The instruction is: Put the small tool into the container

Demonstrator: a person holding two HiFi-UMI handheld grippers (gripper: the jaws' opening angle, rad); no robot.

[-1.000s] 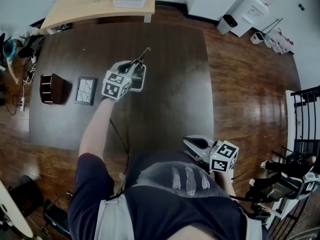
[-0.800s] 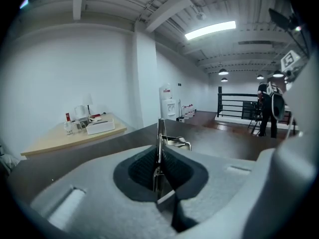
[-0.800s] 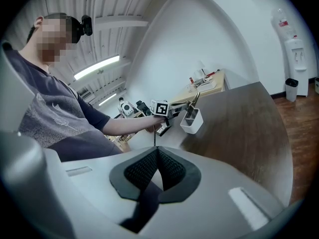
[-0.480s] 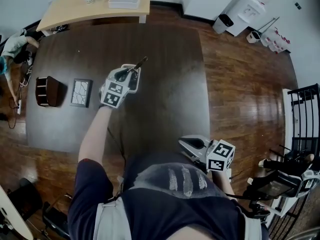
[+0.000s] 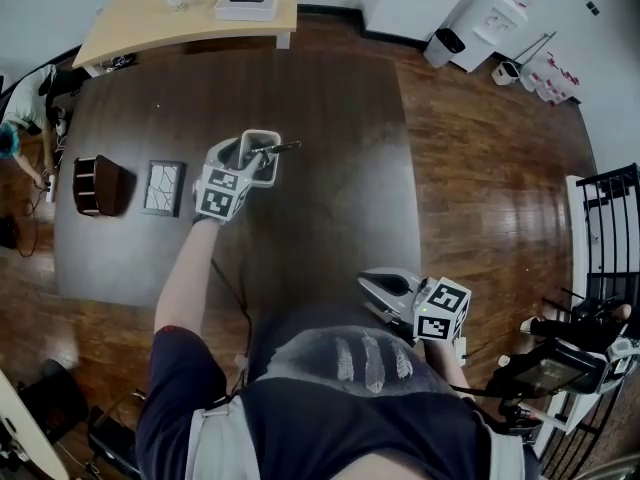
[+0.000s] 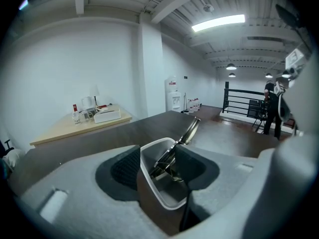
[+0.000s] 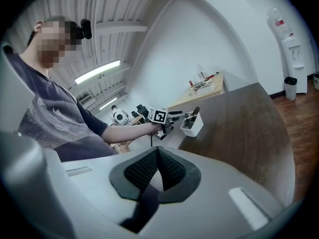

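Left gripper [image 6: 162,169] — jaws just opened wide around a white rectangular plastic container [image 5: 262,133], slim metal tool [image 6: 190,130] leaning inside — right gripper [image 7: 157,171] pinched closed.

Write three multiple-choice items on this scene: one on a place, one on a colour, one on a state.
1. Where is the tool?
A) on the floor
B) in the container
C) on the pale desk

2. What colour is the container?
A) red
B) black
C) white

3. How do the jaws of the right gripper stand?
A) together, with nothing between them
B) wide apart
C) closed on the tool

Answers:
1 B: the tool leans inside the container, with its upper end sticking out above the rim.
2 C: the container's walls show white in both gripper views.
3 A: the right gripper view shows the pads meeting with nothing between them.
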